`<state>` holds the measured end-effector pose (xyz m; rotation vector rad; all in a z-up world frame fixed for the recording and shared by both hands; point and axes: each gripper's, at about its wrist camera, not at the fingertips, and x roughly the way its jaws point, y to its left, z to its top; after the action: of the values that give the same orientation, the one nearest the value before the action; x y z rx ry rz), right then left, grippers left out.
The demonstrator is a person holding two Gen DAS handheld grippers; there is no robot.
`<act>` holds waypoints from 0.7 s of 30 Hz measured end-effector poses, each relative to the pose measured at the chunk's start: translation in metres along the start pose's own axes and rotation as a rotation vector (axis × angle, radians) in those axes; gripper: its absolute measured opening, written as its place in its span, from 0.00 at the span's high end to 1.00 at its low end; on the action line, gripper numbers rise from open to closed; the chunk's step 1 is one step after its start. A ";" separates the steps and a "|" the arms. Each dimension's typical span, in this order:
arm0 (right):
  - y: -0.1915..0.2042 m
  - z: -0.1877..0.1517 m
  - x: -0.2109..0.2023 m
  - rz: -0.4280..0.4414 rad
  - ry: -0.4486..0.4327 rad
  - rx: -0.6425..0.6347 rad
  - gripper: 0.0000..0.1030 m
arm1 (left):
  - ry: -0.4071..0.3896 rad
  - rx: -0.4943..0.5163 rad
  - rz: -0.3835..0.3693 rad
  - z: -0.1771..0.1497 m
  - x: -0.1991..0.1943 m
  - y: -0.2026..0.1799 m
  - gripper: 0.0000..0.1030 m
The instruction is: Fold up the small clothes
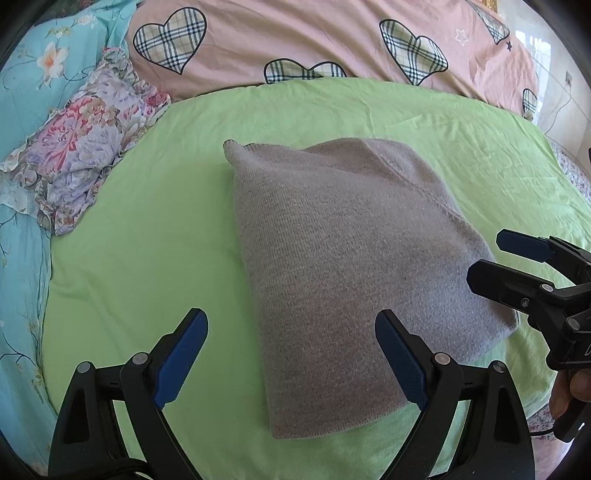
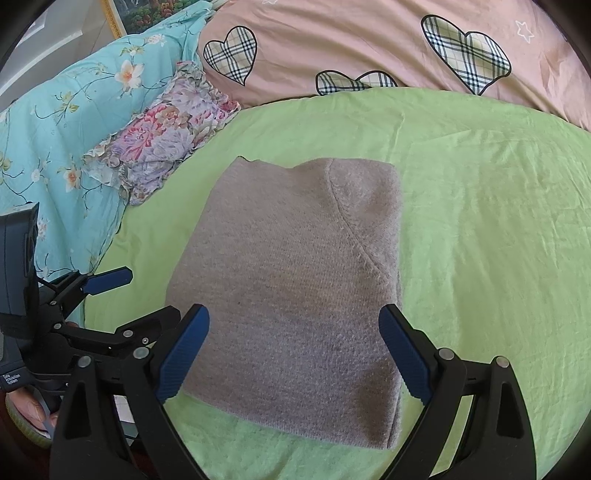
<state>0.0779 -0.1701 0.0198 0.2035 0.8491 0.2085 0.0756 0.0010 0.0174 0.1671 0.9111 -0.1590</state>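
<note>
A grey knitted garment (image 1: 347, 266) lies folded into a thick rectangle on the green sheet (image 1: 147, 240); it also shows in the right wrist view (image 2: 295, 291). My left gripper (image 1: 291, 354) is open and empty, above the garment's near left edge. My right gripper (image 2: 295, 350) is open and empty, above the garment's near edge. The right gripper shows in the left wrist view (image 1: 491, 258) at the garment's right side. The left gripper shows in the right wrist view (image 2: 147, 295) at the garment's left side.
A floral patterned cloth (image 1: 85, 158) lies bunched at the left of the sheet, also in the right wrist view (image 2: 166, 136). A turquoise flowered quilt (image 1: 22, 74) lies at far left. A pink quilt with plaid hearts (image 1: 332, 33) lies behind.
</note>
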 end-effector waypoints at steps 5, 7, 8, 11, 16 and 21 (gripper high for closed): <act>0.002 0.000 0.000 0.002 -0.002 0.003 0.10 | 0.001 -0.002 0.004 0.002 0.001 -0.001 0.10; 0.002 0.001 0.000 0.002 -0.004 0.001 0.10 | 0.001 -0.002 0.003 0.003 0.002 -0.001 0.10; 0.001 0.002 0.000 0.003 -0.004 0.001 0.09 | 0.001 -0.002 0.003 0.003 0.002 -0.001 0.10; 0.000 0.002 0.000 0.004 -0.004 0.000 0.09 | 0.001 -0.001 0.004 0.003 0.002 -0.001 0.10; -0.001 0.004 -0.001 0.004 -0.006 0.000 0.09 | 0.000 -0.003 0.002 0.003 0.002 0.000 0.10; -0.002 0.006 -0.001 0.003 -0.006 -0.002 0.09 | -0.001 -0.010 -0.001 0.008 0.004 0.000 0.10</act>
<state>0.0826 -0.1731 0.0236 0.2039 0.8421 0.2116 0.0843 -0.0006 0.0188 0.1576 0.9112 -0.1553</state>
